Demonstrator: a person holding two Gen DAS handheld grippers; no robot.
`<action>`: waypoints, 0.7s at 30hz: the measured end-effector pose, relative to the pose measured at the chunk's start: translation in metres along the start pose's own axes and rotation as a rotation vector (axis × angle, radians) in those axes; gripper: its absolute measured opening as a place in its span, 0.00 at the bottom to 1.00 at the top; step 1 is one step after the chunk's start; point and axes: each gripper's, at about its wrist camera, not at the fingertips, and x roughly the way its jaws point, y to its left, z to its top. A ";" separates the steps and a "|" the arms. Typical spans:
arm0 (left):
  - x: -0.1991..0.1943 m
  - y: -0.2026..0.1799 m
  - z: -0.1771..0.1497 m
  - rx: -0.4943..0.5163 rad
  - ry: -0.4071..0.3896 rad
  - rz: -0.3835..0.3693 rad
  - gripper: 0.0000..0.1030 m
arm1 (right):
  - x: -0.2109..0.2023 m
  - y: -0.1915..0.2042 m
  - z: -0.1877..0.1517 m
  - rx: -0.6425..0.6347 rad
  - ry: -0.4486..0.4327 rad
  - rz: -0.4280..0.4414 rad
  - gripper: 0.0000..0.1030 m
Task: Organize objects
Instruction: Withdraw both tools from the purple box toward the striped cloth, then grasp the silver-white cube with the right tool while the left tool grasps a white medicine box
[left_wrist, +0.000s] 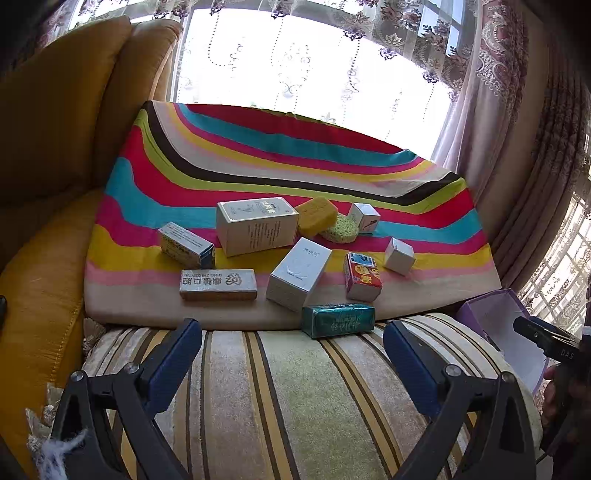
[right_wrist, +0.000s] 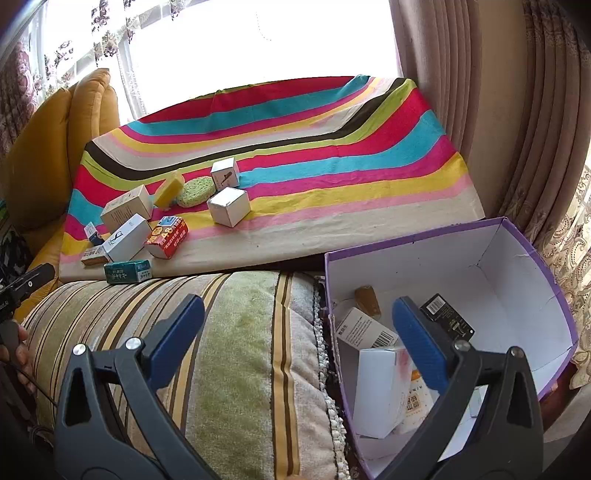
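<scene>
A sorting job is judged to be partly done: several small cartons already lie inside the purple box (right_wrist: 524, 254), which stands open just off the right end of the striped cushion (right_wrist: 236, 332), while about ten items remain on the rainbow-striped cloth (left_wrist: 258, 162) beyond the cushion's far edge. Both tools are seen with their jaws wide apart and nothing between them; the left gripper (left_wrist: 291, 350) is held over the cushion facing the cloth, and the right gripper (right_wrist: 295, 328) is held at the box's near left wall, one finger over the cushion and the other over the box. The step in hand is judged to be the interval between a drop and the next pick. The green packet (left_wrist: 338, 319) lies nearest, straddling the cloth's near edge where it meets the cushion, directly ahead of the left gripper. For the next move, the open jaws would need to be brought down across the packet's narrow sides and closed before it is carried right to the box.
</scene>
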 end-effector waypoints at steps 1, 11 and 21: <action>0.001 0.007 0.002 -0.016 0.002 0.004 0.97 | 0.005 0.003 0.002 0.003 0.013 0.003 0.99; 0.026 0.045 0.030 -0.052 0.041 0.055 0.97 | 0.048 0.040 0.028 -0.047 0.116 0.030 0.99; 0.072 0.084 0.065 -0.013 0.152 0.117 0.97 | 0.090 0.063 0.057 -0.026 0.144 0.034 0.99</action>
